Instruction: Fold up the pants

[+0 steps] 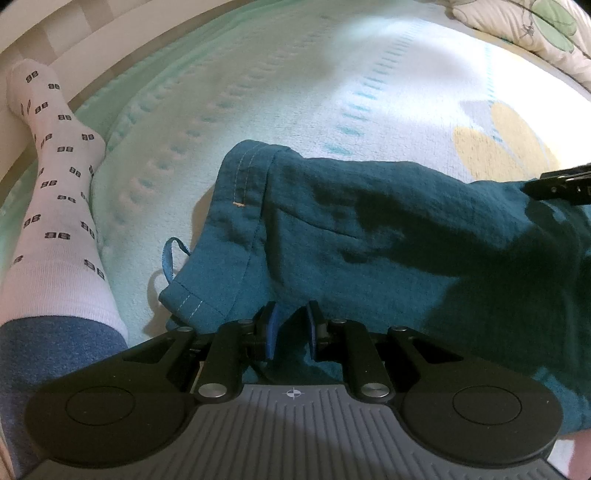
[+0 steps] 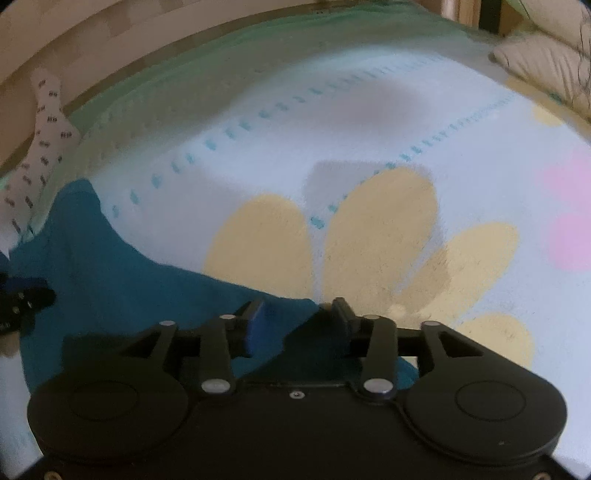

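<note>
Left wrist view: left tongs (image 1: pixel 289 325) clamped on teal pants (image 1: pixel 369 236) edge, pinning it to the bed; right tongs (image 2: pixel 299 325) apart w/ cloth between, prob. regripping for fold.

A bed covered by a pale blanket (image 1: pixel 258 122) with mint edge, teal dashes and yellow petal shapes fills both views. Teal pants (image 1: pixel 369 240) lie on it at lower centre. A pillow (image 1: pixel 535 33) rests on it at upper right.
</note>
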`<state>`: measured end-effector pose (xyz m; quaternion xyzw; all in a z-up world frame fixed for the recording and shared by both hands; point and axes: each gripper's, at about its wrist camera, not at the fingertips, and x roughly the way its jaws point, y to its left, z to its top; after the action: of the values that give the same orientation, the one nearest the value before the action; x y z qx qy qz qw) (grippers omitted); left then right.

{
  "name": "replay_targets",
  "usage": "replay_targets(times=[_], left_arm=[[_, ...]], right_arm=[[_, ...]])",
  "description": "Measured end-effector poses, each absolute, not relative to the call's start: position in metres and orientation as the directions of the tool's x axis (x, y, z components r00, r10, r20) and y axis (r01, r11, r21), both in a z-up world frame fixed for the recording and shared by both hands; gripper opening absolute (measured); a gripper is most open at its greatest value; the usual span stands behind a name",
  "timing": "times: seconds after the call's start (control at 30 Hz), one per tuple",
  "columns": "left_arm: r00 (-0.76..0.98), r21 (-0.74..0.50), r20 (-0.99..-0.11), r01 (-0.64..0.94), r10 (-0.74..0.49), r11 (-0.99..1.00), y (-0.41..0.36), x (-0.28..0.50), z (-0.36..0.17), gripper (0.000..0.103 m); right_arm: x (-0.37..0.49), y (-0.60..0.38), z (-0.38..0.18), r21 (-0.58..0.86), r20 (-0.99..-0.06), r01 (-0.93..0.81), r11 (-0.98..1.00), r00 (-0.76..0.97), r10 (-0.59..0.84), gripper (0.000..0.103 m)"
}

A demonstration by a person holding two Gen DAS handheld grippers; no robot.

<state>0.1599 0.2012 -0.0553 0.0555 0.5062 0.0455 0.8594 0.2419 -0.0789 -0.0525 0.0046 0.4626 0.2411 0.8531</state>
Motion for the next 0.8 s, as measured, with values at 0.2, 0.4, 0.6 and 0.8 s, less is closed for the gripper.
replay_targets(times=[0.2,0.4,0.6,0.8], left_arm=[[0.486,0.152,-0.862,-0.018,0.141,0.988,0.2,0.16,-0.056,0.016],[0.49,0.154,-0.86,-0.016,0.142,0.988,0.2,0.159,-0.055,0.016],[0.491,0.16,-0.859,-0.017,0.148,0.987,0.197,0.157,-0.055,0.016],[0.484,0.165,-0.862,-0.015,0.151,0.986,0.189,0.154,-0.042,0.016]], right_arm=[[0.231,-0.081,-0.05,0.234,-0.781,-0.414,0.88,0.459,0.424,0.011],[0.239,-0.077,-0.044,0.161,-0.757,-0.348,0.924,0.557,0.342,0.006],[0.256,-0.071,-0.051,0.162,-0.759,-0.286,0.944,0.576,0.304,0.007],[0.236,-0.102,-0.015,0.203,-0.719,-0.194,0.96,0.635,0.281,0.029]])
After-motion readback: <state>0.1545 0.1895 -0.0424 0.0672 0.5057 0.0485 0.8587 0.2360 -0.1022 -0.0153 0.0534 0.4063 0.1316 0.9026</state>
